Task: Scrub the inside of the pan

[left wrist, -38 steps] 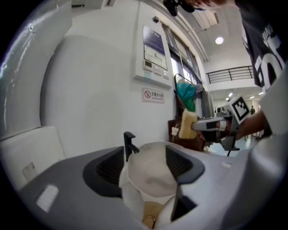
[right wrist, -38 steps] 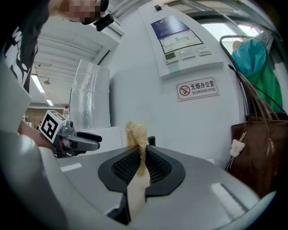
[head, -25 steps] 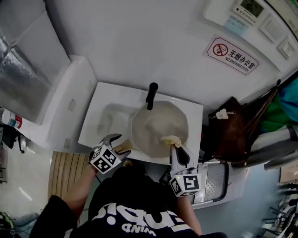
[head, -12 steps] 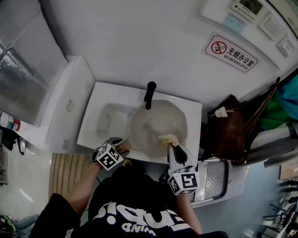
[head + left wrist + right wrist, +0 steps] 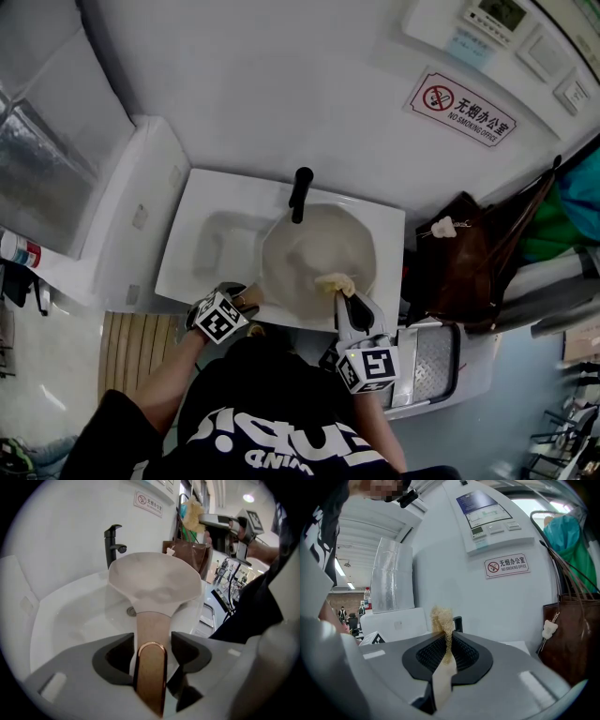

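Pan (image 5: 319, 248) rests in the white sink (image 5: 202, 234) with its copper-tipped handle (image 5: 151, 667) pointing at the person. It looks rigid and fairly light, with a smooth coating that is likely slick when wet, so the handle is the place to hold it. The left gripper (image 5: 239, 295) is closing its jaws around that handle, pads not quite pressing. The right gripper (image 5: 447, 653) is clamped on a soft, springy loofah scrubber (image 5: 442, 618) at the pan's near rim.

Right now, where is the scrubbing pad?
In the head view the scrubbing pad is right of centre, pinched in the right gripper's jaws and held over the near right rim of the pan, above the sink.
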`<action>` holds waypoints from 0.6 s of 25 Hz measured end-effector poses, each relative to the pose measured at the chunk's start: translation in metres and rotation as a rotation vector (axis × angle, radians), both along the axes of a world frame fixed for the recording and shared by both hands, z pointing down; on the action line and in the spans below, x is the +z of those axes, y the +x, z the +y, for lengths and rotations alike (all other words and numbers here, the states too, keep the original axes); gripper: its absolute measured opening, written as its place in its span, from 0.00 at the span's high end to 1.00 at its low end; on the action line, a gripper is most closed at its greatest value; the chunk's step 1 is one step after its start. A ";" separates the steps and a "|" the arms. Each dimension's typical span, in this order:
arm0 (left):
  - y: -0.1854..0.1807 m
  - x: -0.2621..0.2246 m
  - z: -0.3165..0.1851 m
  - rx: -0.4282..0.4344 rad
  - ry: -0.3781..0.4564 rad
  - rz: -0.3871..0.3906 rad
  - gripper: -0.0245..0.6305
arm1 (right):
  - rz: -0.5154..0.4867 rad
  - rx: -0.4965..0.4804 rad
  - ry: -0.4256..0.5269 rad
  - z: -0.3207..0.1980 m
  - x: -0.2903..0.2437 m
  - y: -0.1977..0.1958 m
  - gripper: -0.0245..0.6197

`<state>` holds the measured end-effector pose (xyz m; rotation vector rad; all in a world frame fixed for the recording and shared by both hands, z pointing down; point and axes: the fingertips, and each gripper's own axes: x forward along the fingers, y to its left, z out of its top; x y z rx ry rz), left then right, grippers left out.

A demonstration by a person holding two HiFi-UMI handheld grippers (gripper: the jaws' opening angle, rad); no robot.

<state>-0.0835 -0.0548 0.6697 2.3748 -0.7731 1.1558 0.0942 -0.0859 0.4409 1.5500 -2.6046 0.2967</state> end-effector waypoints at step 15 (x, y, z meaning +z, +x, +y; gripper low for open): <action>0.006 -0.016 0.005 0.034 -0.049 -0.029 0.68 | 0.014 -0.028 -0.014 0.005 0.004 -0.005 0.90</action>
